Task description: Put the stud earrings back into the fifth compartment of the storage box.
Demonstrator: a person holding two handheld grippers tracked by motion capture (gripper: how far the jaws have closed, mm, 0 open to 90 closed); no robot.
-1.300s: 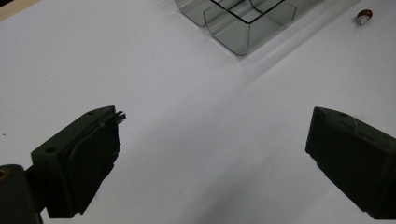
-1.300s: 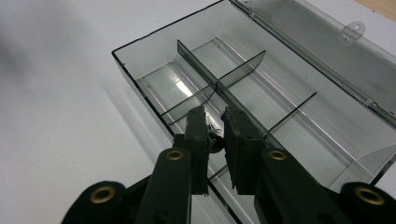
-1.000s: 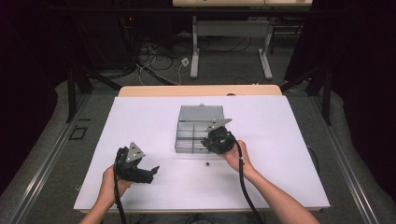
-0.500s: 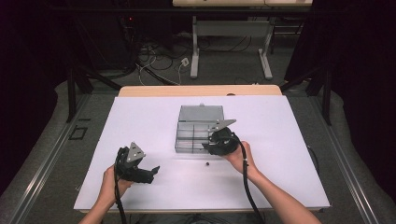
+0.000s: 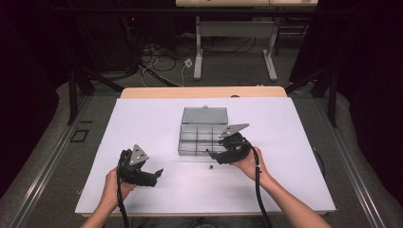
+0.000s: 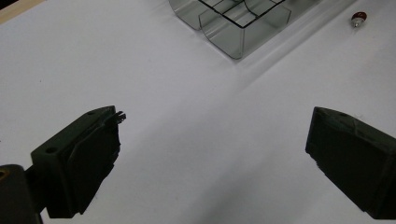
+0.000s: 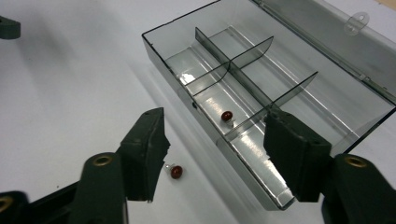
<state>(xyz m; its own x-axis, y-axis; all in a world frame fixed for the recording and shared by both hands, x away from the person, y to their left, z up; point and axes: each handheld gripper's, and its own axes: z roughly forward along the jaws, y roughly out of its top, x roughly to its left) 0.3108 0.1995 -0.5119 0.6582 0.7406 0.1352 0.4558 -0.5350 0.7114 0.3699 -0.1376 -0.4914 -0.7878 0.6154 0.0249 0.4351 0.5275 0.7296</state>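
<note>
**A:** Right gripper [image 7: 212, 154] sits at the near wall of the clear box [image 5: 203, 134], and its jaws have just been opening. Nothing is between them now; they stand roughly half apart, with bare table and the box rim showing through the gap.

**B:** And there's one small red bulb [image 7: 226, 115] lying in a near compartment of the box, the middle one of the row along that wall as the right gripper view shows it. That looks like a drop just made.

**A:** Second red bulb [image 7: 175, 171] is on the white table [image 5: 142, 123], just outside the box wall, close by the right gripper's left jaw. I'd judge that's the next one to fetch.

**B:** How to take it cleanly?

**A:** It's tiny and round, so it'll roll. Come down with the jaws astride it, tips nearly on the table, and close slowly across the glass part. Keep clear of the box wall; it's very near, and a nudge could shift the whole box.

**B:** Left gripper [image 6: 210, 154]?

**A:** Wide open, empty, hovering over bare table well short of the box.

**B:** Rest of the box?

**A:** Lid [image 7: 336, 37] open, lying back on the far side. Dividers split it into several compartments; apart from that one bulb, the ones I can see look empty.
</note>
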